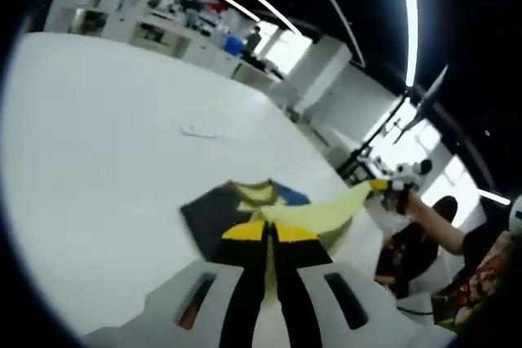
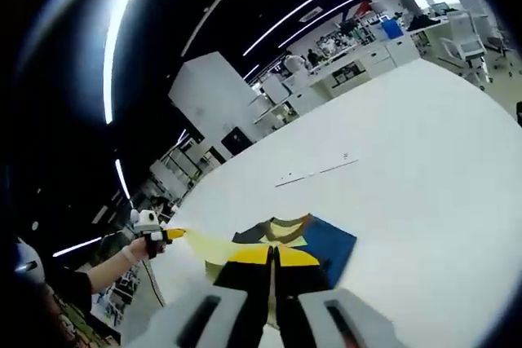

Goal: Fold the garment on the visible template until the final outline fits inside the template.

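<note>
A broad white table (image 1: pixel 98 136) stretched through a dark-ceilinged workshop lit by long strip lights (image 2: pixel 122 30), with benches and shelving behind. On it lay the garment (image 1: pixel 245 205), dark grey, blue and pale yellow. The left gripper (image 1: pixel 269 232) had its yellow-tipped jaws pressed together on a yellow edge of the cloth, which stretched taut to the right gripper (image 1: pixel 383 187), seen held in a hand further along that edge. In the right gripper view, that gripper's own jaws (image 2: pixel 272 254) were likewise clamped on the garment's near edge.
</note>
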A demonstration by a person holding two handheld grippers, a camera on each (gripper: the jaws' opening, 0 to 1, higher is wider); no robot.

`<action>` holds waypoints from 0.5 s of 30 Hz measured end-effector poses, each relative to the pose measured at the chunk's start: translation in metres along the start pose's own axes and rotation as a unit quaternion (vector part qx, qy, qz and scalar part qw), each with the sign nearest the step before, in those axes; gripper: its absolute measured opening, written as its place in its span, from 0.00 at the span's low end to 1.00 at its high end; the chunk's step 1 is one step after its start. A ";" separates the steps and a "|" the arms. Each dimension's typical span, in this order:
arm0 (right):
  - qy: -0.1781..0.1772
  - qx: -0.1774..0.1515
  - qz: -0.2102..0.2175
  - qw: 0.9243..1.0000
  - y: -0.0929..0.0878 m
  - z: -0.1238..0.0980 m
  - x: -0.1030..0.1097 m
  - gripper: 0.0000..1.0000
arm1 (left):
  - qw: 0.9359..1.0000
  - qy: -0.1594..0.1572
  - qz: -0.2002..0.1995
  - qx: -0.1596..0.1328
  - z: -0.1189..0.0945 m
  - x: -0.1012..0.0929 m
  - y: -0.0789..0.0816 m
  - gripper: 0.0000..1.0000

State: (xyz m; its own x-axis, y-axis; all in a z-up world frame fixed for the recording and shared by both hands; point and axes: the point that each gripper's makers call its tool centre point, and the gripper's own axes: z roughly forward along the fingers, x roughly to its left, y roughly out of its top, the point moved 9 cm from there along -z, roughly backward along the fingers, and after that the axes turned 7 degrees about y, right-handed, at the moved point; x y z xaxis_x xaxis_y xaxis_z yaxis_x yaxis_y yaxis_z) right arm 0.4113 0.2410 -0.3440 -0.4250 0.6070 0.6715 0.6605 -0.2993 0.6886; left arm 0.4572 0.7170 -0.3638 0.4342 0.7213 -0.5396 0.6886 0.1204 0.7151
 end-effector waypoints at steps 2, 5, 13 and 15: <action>-0.008 0.007 0.005 1.000 0.002 0.009 -0.010 0.00 | 1.000 0.013 -0.002 0.000 0.009 0.009 0.001 0.00; -0.016 0.016 0.021 1.000 0.001 0.022 -0.026 0.00 | 0.999 0.027 -0.034 -0.005 0.023 0.022 0.002 0.00; -0.047 0.030 0.046 0.997 -0.006 0.051 -0.060 0.00 | 0.997 0.047 -0.062 -0.001 0.053 0.041 -0.002 0.00; -0.051 0.033 0.051 0.997 -0.007 0.053 -0.064 0.00 | 0.997 0.048 -0.067 0.001 0.056 0.042 -0.004 0.00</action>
State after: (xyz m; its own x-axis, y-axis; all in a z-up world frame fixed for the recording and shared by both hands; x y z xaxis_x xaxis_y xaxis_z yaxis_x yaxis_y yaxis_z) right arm 0.4663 0.2431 -0.4062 -0.2905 0.6488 0.7033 0.7382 -0.3157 0.5962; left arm 0.5048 0.7091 -0.4147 0.2816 0.7608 -0.5847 0.7380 0.2177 0.6387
